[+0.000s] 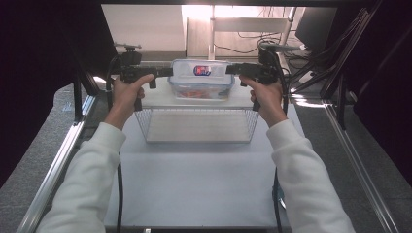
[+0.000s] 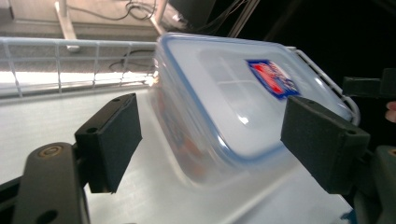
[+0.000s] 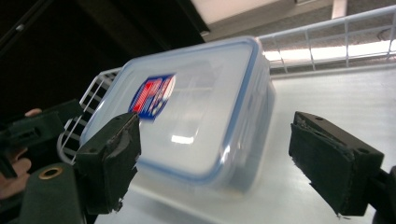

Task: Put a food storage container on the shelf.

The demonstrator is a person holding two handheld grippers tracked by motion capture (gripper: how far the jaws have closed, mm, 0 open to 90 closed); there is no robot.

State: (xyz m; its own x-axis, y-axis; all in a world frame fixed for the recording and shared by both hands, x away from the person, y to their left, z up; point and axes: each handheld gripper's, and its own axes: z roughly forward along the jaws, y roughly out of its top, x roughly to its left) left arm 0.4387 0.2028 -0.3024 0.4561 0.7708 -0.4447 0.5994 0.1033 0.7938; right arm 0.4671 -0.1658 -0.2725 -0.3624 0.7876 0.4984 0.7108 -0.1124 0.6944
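Your left gripper (image 1: pixel 167 72) and right gripper (image 1: pixel 230 69), jaws spread, flank the clear lidded plastic container (image 1: pixel 201 79) on the wire rack (image 1: pixel 197 125) near the table's (image 1: pixel 194 184) far edge.

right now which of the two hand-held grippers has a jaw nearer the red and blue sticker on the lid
The right hand-held gripper: one of its jaws overlaps the sticker on the container. The left hand-held gripper has its jaws lower, clear of the sticker.
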